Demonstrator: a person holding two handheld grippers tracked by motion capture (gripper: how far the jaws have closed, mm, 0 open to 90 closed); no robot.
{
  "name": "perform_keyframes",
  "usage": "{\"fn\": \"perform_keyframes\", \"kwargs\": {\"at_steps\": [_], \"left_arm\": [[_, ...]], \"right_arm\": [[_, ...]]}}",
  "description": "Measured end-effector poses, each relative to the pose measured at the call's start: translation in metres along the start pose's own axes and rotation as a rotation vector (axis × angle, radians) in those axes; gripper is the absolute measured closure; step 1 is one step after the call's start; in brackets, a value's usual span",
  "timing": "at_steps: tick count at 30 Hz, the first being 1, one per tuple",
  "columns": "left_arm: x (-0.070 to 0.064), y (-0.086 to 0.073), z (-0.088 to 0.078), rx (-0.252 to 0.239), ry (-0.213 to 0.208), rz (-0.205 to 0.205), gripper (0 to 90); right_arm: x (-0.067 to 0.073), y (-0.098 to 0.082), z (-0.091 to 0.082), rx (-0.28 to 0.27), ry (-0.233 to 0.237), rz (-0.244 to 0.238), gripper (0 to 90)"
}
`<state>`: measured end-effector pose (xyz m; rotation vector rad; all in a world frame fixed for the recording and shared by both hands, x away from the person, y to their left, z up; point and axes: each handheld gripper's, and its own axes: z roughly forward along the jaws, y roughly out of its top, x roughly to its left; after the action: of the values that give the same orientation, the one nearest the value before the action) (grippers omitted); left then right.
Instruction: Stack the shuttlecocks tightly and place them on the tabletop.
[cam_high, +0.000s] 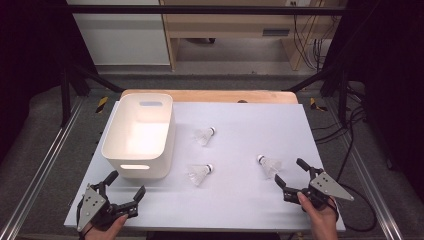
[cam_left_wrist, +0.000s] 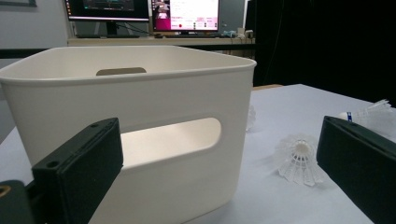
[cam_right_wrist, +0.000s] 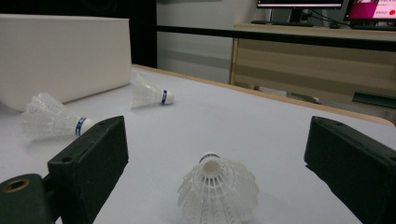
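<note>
White covers the desk (cam_high: 240, 200), largest of all, with a wooden edge at the far side. On its left part stands a white plastic bin (cam_high: 140, 136) with handle slots. Three shuttlecocks lie apart right of it: one far (cam_high: 205, 135), one just beside the bin's near corner (cam_high: 200, 173), one nearest the right gripper (cam_high: 289, 177), lying between its wide-spread fingers (cam_right_wrist: 88, 163) untouched (cam_right_wrist: 217, 189). The left gripper (cam_high: 124, 186) faces the bin wall, fingers (cam_left_wrist: 79, 172) wide, holding nothing.
</note>
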<state>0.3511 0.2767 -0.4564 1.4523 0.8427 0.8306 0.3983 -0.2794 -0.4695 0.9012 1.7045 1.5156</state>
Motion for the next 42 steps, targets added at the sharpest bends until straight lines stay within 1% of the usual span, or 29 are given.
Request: {"fn": "perform_keyframes", "kwargs": {"at_steps": [1,5,7,8,11,14,19,21,22,23,27,28,29,30,31,32,33,34,35,37,38,39,40,41,42], "left_arm": [[-0.002,0.0,0.0,0.006,-0.003,0.005,0.5],[-0.003,0.0,0.002,0.015,0.002,0.006,0.5],[-0.004,-0.001,0.003,0.023,0.0,0.013,0.5],[-0.005,-0.002,0.003,0.038,-0.001,0.017,0.5],[-0.007,-0.002,0.004,0.041,-0.005,0.013,0.5],[-0.009,-0.002,0.006,0.05,-0.015,0.018,0.6],[-0.011,-0.001,0.006,0.057,-0.023,0.008,0.8],[-0.013,-0.001,0.007,0.057,-0.03,0.01,0.7],[-0.017,0.0,0.008,0.061,-0.033,0.001,0.7],[-0.017,0.0,0.008,0.061,-0.033,0.001,0.7],[-0.03,0.004,0.011,0.076,-0.063,0.008,0.7],[-0.038,0.007,0.015,0.083,-0.087,0.018,0.7],[-0.038,0.007,0.015,0.083,-0.087,0.018,0.8],[-0.043,0.008,0.016,0.088,-0.102,0.016,0.7],[-0.051,0.012,0.021,0.111,-0.135,0.009,0.9],[-0.051,0.012,0.021,0.111,-0.135,0.009,1.4],[-0.055,0.015,0.023,0.13,-0.143,0.013,1.4],[-0.064,0.022,0.025,0.129,-0.167,0.02,1.4],[-0.064,0.022,0.025,0.129,-0.167,0.02,1.4],[-0.071,0.029,0.029,0.121,-0.188,0.01,1.4],[-0.073,0.032,0.031,0.123,-0.191,0.007,1.5],[-0.076,0.035,0.035,0.126,-0.199,0.008,1.5],[-0.078,0.037,0.039,0.125,-0.218,-0.001,1.5],[-0.079,0.039,0.043,0.122,-0.23,-0.014,1.5],[-0.082,0.043,0.048,0.125,-0.237,-0.016,1.5]], "right_arm": [[0.001,-0.002,-0.001,0.011,0.002,-0.004,6.3],[0.002,-0.003,-0.002,0.021,-0.001,-0.017,6.2],[0.002,-0.001,-0.003,0.021,-0.002,-0.024,6.2],[0.002,0.001,-0.004,0.021,-0.012,-0.021,6.0],[0.002,0.001,-0.005,0.022,-0.024,-0.021,5.5],[0.0,0.0,-0.005,0.025,-0.035,-0.021,5.5],[0.0,0.0,-0.005,0.028,-0.041,-0.019,5.4],[0.0,0.0,-0.006,0.026,-0.042,-0.021,5.4],[0.001,0.0,-0.007,0.026,-0.049,-0.021,5.2],[0.001,0.0,-0.007,0.026,-0.049,-0.021,5.2],[0.001,0.001,-0.007,0.03,-0.046,-0.017,4.9],[0.002,0.0,-0.005,0.037,-0.048,-0.024,4.8],[0.002,0.0,-0.005,0.037,-0.048,-0.024,4.8],[0.002,0.001,-0.005,0.037,-0.046,-0.029,4.8],[0.003,0.001,-0.006,0.036,-0.045,-0.03,4.8],[0.003,0.002,-0.006,0.033,-0.044,-0.036,4.7],[0.003,0.002,-0.006,0.033,-0.044,-0.036,4.7],[0.003,0.001,-0.008,0.037,-0.045,-0.034,4.6],[0.003,0.001,-0.008,0.04,-0.048,-0.032,4.5],[0.003,0.001,-0.008,0.039,-0.048,-0.031,4.5],[0.002,0.002,-0.008,0.033,-0.047,-0.03,4.5],[0.002,0.002,-0.009,0.035,-0.05,-0.028,4.4],[0.001,0.001,-0.01,0.036,-0.054,-0.025,4.2],[0.001,0.001,-0.01,0.036,-0.054,-0.025,4.2],[0.001,0.002,-0.011,0.034,-0.056,-0.024,4.1]]}}
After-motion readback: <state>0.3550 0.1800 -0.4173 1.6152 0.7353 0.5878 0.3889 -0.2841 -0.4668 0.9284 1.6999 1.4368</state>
